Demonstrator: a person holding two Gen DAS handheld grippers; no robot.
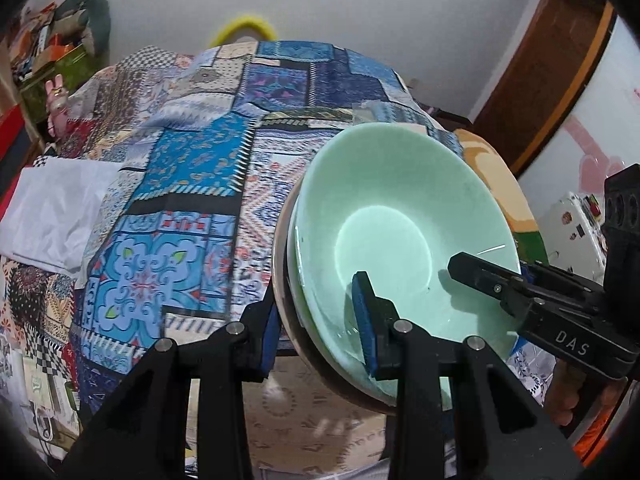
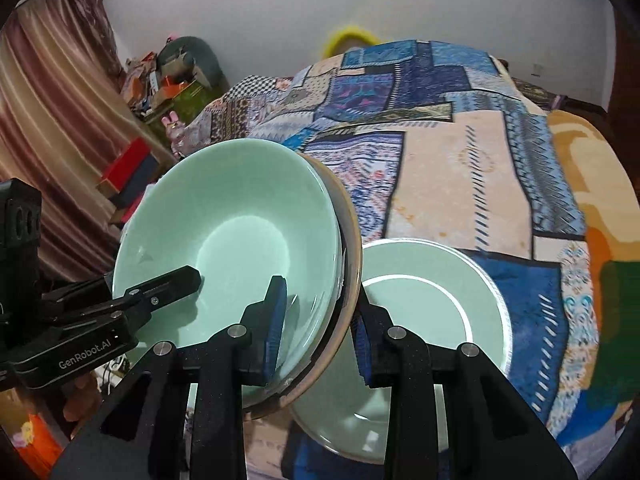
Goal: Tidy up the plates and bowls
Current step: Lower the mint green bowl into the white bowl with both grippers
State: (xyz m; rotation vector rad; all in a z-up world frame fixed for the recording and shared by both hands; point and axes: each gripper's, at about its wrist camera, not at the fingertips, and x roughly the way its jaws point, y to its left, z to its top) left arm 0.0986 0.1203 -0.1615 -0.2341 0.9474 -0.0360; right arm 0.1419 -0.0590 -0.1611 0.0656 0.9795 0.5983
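Your left gripper's [image 1: 320,332] fingers [image 1: 365,320] are nearly closed, pinching the left rim of a stack of mint-green bowls [image 1: 392,216] nested in a brown-rimmed dish [image 1: 292,320], one pad inside the top bowl and the other under the outer edge. Your right gripper [image 2: 320,328] clamps the stack's opposite rim the same way, its fingers [image 2: 276,320] just as narrow. The stack hangs tilted between your two grippers, clear of the patchwork bedspread [image 1: 192,152]. To the right, near you, a pale green plate [image 2: 432,296] lies flat on the bedspread, just beside the lifted stack.
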